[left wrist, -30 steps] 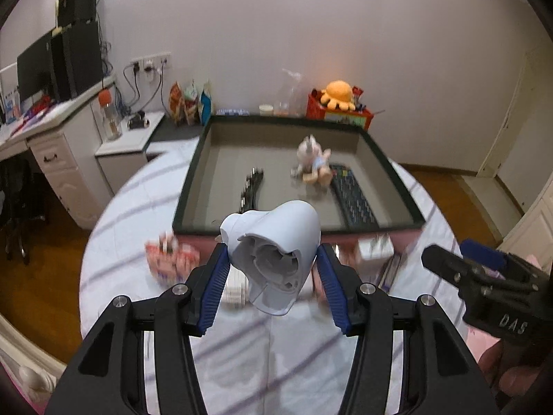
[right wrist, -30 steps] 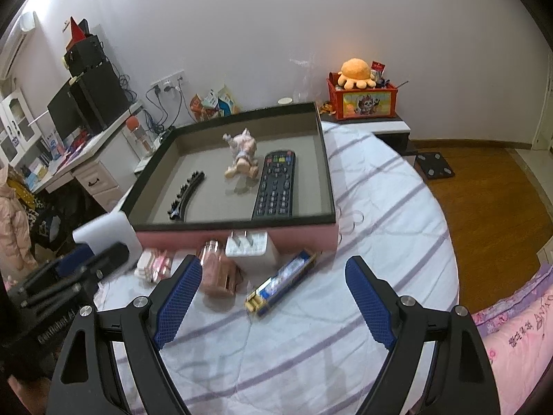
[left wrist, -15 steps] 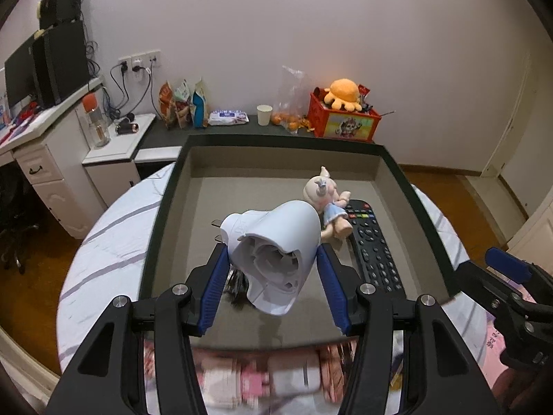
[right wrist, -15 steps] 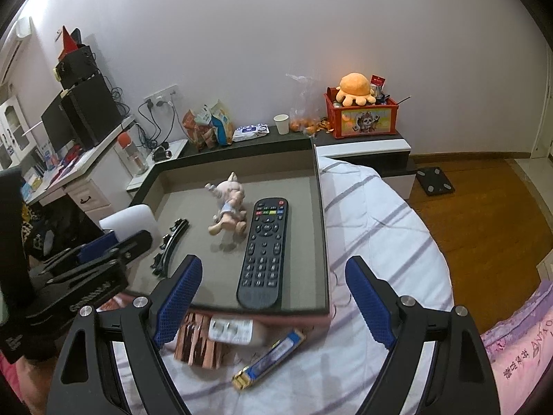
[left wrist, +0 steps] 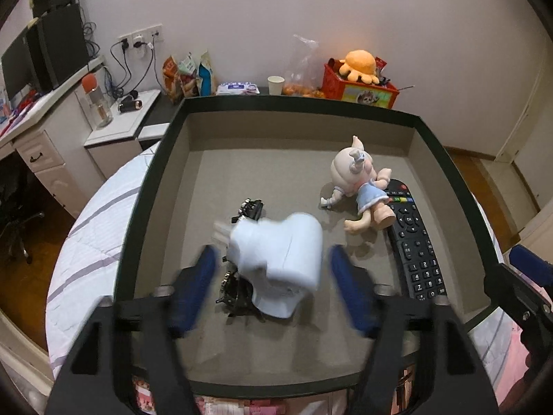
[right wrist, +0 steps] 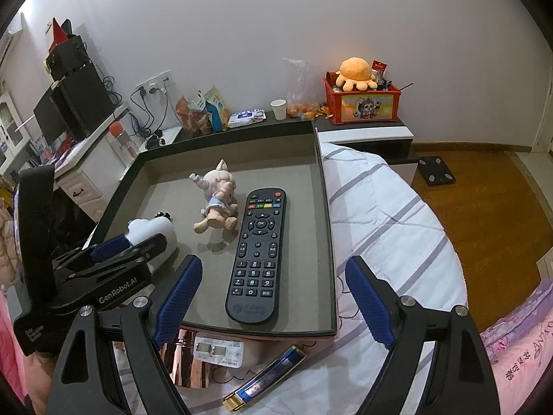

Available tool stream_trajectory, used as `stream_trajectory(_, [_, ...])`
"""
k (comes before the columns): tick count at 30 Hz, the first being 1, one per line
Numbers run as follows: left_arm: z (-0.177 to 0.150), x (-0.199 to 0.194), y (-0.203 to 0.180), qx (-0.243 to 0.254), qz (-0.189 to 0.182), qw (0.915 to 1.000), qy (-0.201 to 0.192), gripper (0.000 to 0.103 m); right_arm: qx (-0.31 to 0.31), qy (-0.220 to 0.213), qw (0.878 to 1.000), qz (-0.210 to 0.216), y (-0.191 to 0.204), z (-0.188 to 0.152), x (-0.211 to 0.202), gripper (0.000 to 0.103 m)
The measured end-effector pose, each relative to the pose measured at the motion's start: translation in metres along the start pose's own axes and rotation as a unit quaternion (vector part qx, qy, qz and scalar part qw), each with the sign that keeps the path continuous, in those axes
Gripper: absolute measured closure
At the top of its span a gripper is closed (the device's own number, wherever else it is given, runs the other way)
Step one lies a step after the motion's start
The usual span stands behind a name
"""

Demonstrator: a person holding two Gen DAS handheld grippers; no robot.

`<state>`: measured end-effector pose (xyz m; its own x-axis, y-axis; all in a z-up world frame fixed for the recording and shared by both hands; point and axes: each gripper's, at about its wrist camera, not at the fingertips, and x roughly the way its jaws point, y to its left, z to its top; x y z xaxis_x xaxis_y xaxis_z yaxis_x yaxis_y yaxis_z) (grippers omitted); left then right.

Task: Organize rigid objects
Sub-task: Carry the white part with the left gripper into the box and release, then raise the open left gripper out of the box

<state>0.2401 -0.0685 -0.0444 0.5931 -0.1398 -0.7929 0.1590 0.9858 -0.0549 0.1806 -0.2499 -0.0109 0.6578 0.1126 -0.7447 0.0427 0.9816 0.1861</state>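
Note:
A dark-rimmed tray (left wrist: 297, 103) with a grey floor holds a black remote (left wrist: 414, 249), a small doll (left wrist: 359, 186) and a black clip-like piece (left wrist: 250, 207). A white plastic part (left wrist: 276, 259) lies tilted on that black piece. My left gripper (left wrist: 271, 254) hangs over it; its jaws are opening, the part sits between them and the blurred pads stand clear of it. In the right wrist view the white part (right wrist: 152, 231) shows behind the left gripper (right wrist: 121, 252). My right gripper (right wrist: 273, 263) stands open over the tray's near edge, above the remote (right wrist: 259, 252), holding nothing.
On the striped cloth (right wrist: 397, 228) before the tray lie a blue-gold bar (right wrist: 266, 380), a white plug block (right wrist: 217, 349) and a rose-gold item (right wrist: 186, 356). A desk (left wrist: 41, 131) stands left. A red box (right wrist: 363, 103) with an orange plush sits behind.
My left gripper carried the white part forward over the tray, then its jaws spread and let it go; it now rests on the tray floor. The right gripper also moved forward.

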Motion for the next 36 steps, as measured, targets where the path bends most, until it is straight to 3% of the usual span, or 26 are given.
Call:
stream_trajectory(5, [0.0,-0.021,0.0,0.005,0.013,0.9995,-0.029,0.002,-0.001,-0.005,1.0,-0.001,0.002,-0.003,-0.01,0.017])
stream_trajectory(20, [-0.034,-0.115,0.017,-0.01,0.017,0.9967,-0.079,0.0,-0.008,-0.043,0.999,-0.001,0.016,-0.028,-0.067,0.017])
stream_trajectory(28, [-0.077,-0.148,0.032,-0.029,0.035,0.9954,-0.084,0.0,-0.009,-0.038,0.999,-0.003,0.017,-0.056,-0.082,0.017])
stream_trajectory(36, [-0.118,-0.144,0.038,-0.047,0.033,0.9972,-0.049,0.0,-0.009,-0.013,1.0,-0.003,0.015,-0.086,-0.083,0.017])
